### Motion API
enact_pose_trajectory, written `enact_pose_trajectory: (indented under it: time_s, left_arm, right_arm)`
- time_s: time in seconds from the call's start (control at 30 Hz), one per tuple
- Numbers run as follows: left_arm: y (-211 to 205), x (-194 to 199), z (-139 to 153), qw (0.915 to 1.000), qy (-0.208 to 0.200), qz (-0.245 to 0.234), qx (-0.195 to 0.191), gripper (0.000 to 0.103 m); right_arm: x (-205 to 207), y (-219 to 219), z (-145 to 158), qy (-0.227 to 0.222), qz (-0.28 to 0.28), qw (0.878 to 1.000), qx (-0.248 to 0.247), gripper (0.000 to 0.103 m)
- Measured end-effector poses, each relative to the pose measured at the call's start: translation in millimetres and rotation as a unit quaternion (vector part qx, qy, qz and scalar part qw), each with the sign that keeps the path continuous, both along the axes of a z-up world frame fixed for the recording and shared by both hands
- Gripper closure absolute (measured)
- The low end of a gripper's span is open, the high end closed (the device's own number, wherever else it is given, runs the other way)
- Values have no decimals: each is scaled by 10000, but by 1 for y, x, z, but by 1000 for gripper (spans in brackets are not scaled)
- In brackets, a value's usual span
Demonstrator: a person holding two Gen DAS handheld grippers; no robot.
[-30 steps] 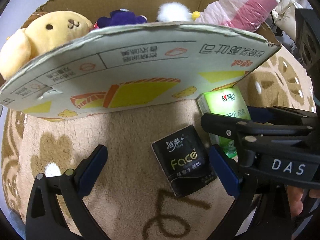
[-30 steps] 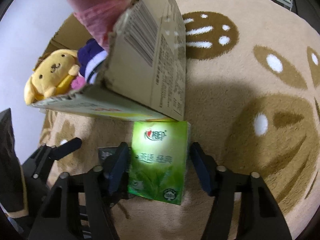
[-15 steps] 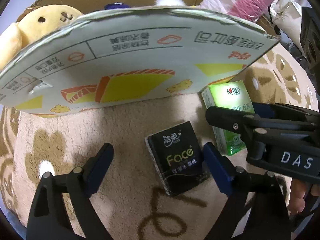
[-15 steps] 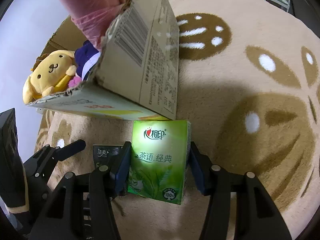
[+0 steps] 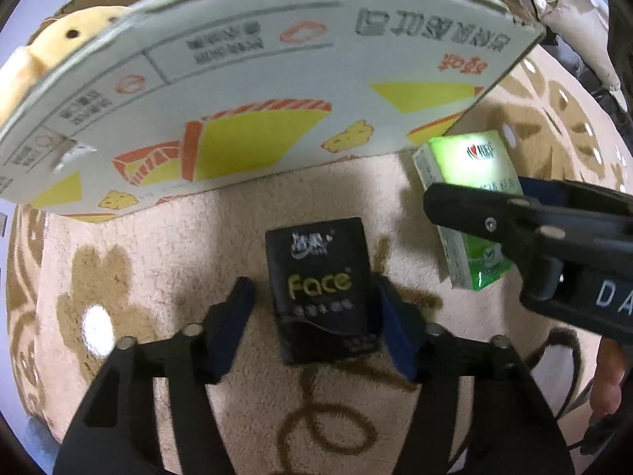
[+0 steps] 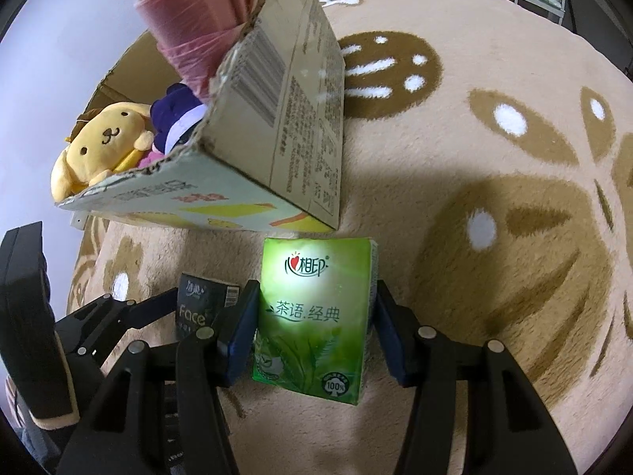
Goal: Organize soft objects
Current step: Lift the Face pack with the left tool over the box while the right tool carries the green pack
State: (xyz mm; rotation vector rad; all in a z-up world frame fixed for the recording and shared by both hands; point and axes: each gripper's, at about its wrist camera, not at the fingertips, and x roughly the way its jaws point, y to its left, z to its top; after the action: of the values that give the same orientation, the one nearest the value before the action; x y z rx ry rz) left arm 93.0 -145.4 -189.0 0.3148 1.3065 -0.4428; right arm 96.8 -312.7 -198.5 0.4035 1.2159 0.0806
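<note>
A black tissue pack marked "Face" [image 5: 320, 289] lies flat on the beige rug in front of the cardboard box [image 5: 257, 99]. My left gripper [image 5: 312, 289] points down over it, jaws closing with the pack between them. The right pad touches its edge and a narrow gap shows at the left pad. Beside it lies a green tissue pack [image 6: 316, 316]. My right gripper [image 6: 316, 293] is shut on it, both blue pads pressing its long sides. In the right wrist view the black pack [image 6: 198, 308] shows at left, partly behind a finger.
The box [image 6: 285, 126] stands just beyond both packs and holds a yellow plush dog [image 6: 103, 142], a purple plush [image 6: 174, 114] and a pink bag roll [image 6: 198, 27]. The patterned rug [image 6: 494, 237] stretches away to the right. Shelves stand at the far top right.
My left gripper has centred over the black pack and its jaws have narrowed from wide open to close around it. The right pads have closed onto the green pack.
</note>
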Motion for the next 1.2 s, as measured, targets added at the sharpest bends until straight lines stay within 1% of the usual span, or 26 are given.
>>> enact_pose_trajectory:
  time_s: [0.03,0.2,0.3,0.33,0.43,0.57,0.6,0.7,0.77,0.9,1.0,1.13,1.2]
  left_arm:
    - [0,0,1,10000,-21,21,-6,57]
    - [18,0,11,9995,-157,263,-79,57]
    - [32,-4,25,9981,-439,425,-70,57]
    - [37,-7,32,9971,-593,468,-59,57]
    - [42,-22,49,9948,-900,480,-46,57]
    - [51,-36,73,9910,-1235,507,-108,57]
    - [45,-35,84,9900,-1307,510,-118,57]
    - [46,-39,96,9868,-1545,481,-72,57]
    - [46,-36,111,9847,-1660,512,-121,57]
    - [58,-38,132,9790,-1936,575,-277,57]
    - [70,-38,152,9719,-2222,677,-372,57]
    - [81,-36,174,9619,-2606,764,-317,57]
    - [86,-33,183,9582,-2715,833,-354,57]
  right_arm:
    - [-1,2,0,-17,2,10000,-5,45]
    - [-8,4,13,-267,-21,9996,9,45]
    - [-17,1,25,-469,-102,9988,69,45]
    - [-21,1,32,-564,-135,9983,59,45]
    - [-30,5,47,-783,-182,9968,8,45]
    - [-44,15,75,-1224,-149,9923,-90,45]
    - [-47,18,81,-1321,-140,9911,-102,45]
    - [-53,28,99,-1586,-123,9871,-158,45]
    - [-57,33,112,-1750,-110,9843,-181,45]
    - [-63,41,131,-2012,-96,9791,-286,45]
    - [-65,45,142,-2149,-83,9758,-391,45]
    - [-63,46,154,-2285,-67,9721,-526,45]
    - [-60,46,158,-2364,-44,9699,-588,45]
